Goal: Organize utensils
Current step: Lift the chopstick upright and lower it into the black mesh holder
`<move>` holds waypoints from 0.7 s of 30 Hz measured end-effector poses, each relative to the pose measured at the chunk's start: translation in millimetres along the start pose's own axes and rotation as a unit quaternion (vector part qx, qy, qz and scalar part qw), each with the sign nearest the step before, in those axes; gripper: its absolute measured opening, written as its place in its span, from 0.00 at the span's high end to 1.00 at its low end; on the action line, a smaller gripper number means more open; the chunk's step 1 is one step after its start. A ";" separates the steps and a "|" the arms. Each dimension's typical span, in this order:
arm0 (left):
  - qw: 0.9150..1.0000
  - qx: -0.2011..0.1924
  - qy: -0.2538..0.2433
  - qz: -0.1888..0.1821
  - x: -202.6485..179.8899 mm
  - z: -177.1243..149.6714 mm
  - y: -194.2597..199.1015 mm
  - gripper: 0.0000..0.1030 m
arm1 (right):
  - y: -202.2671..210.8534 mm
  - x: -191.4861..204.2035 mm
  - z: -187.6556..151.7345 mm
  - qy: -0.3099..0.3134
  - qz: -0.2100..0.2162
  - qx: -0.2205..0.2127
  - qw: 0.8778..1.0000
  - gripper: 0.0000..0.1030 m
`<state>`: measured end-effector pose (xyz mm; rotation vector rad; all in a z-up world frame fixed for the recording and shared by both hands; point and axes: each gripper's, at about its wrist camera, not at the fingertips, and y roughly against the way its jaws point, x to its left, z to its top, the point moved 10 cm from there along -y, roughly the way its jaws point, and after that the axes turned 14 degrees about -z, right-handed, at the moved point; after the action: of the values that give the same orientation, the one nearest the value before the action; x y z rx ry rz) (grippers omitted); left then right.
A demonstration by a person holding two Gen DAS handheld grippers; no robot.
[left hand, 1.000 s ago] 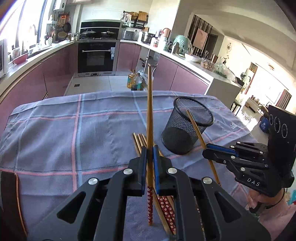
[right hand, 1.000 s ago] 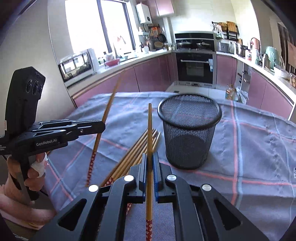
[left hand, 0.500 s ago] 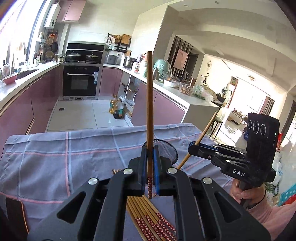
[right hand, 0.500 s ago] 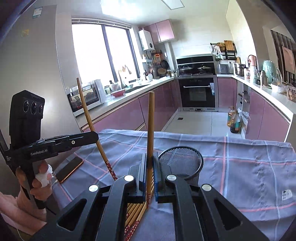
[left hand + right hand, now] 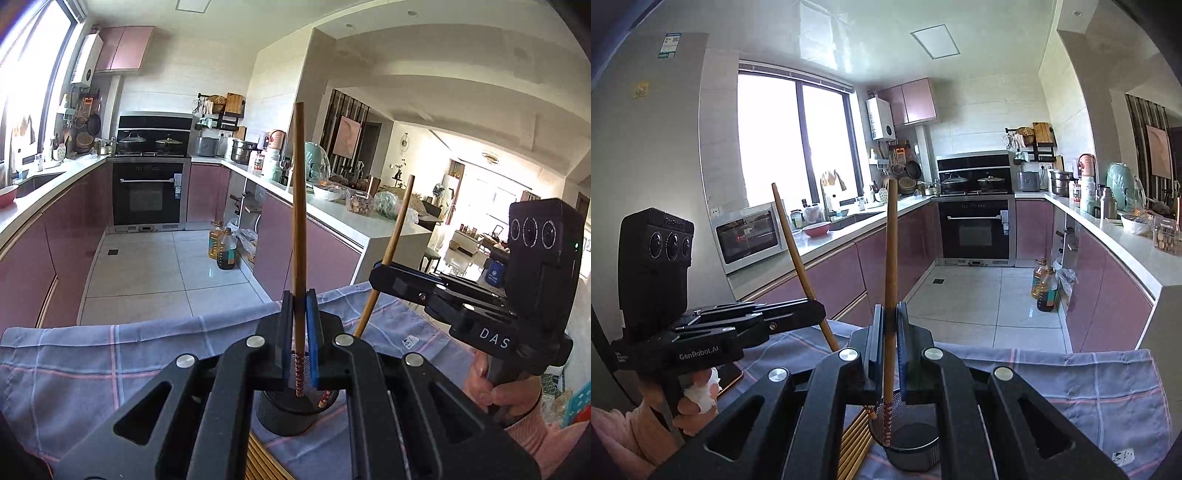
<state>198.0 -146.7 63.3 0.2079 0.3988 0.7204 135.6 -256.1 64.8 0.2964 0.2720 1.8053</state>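
My left gripper (image 5: 298,310) is shut on a wooden chopstick (image 5: 298,206) held upright, its red patterned end down inside the black mesh cup (image 5: 288,410). My right gripper (image 5: 889,321) is shut on a second chopstick (image 5: 891,258), also upright with its patterned end in the cup (image 5: 912,443). In the left wrist view the right gripper (image 5: 380,273) and its chopstick (image 5: 395,229) stand to the right. In the right wrist view the left gripper (image 5: 816,314) and its chopstick (image 5: 798,258) stand to the left. Several more chopsticks (image 5: 853,443) lie on the cloth beside the cup.
A blue-grey checked cloth (image 5: 92,354) covers the table. A phone (image 5: 733,373) lies on it at the left. Kitchen counters, an oven and oil bottles (image 5: 221,247) on the floor lie beyond the table's far edge.
Both grippers have tilted up and moved over the mesh cup, turning their chopsticks upright. The patterned ends have gone down into the cup.
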 end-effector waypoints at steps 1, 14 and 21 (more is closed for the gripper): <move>1.000 0.008 -0.001 0.002 -0.9 -2.2 -6.4 0.93 | -4.8 -3.1 -1.2 0.001 -0.004 0.003 1.000 0.95; 0.994 0.108 0.027 0.003 26.7 -80.2 -78.5 0.93 | -69.6 -17.6 -63.5 0.008 -0.004 0.116 0.993 0.95; 0.991 0.131 0.034 0.009 47.2 -91.6 -98.2 0.92 | -87.1 -20.4 -77.7 -0.001 -0.012 0.145 0.989 0.94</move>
<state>250.1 -182.6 -64.2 0.4357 0.5571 0.6925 193.2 -256.5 -38.7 0.4971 0.5351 1.7410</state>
